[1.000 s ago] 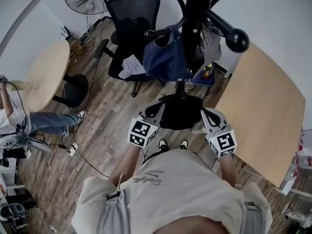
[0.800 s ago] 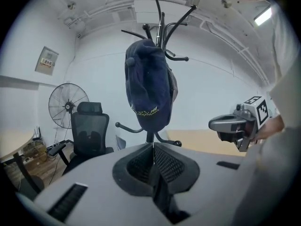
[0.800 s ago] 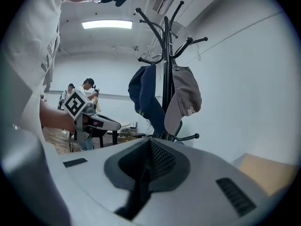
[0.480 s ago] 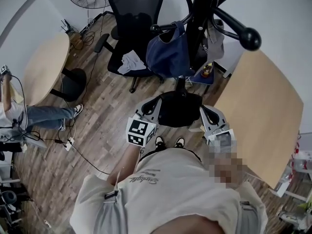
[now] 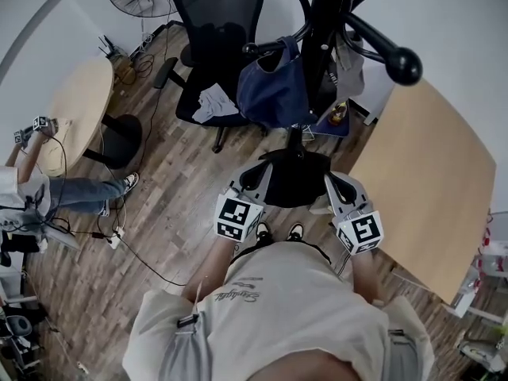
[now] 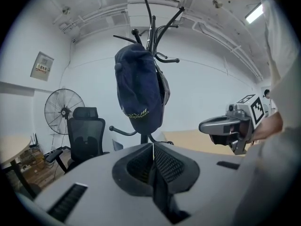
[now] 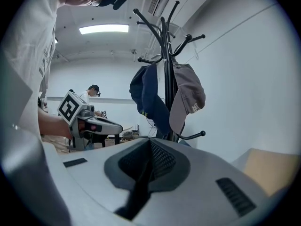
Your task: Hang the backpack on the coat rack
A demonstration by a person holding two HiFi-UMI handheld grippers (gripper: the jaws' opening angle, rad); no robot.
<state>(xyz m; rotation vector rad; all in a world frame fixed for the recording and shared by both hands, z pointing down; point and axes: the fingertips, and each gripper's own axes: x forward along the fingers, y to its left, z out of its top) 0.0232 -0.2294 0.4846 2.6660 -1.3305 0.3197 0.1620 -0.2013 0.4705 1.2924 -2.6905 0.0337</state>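
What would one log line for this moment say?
backpack: hanging on coat rack | left hand-held gripper: shut, empty | right hand-held gripper: shut, empty

At the left edge of the head view, the other person (image 5: 24, 197) has swung a raised arm inward; the marker-cubed device (image 5: 33, 127) in that hand, barely inside the frame half a second ago, is now held up just beside the rim of the round table (image 5: 83, 105). The coat rack (image 5: 325, 22) and its knobbed arm (image 5: 403, 64) sit slightly further right in that view than a second ago.
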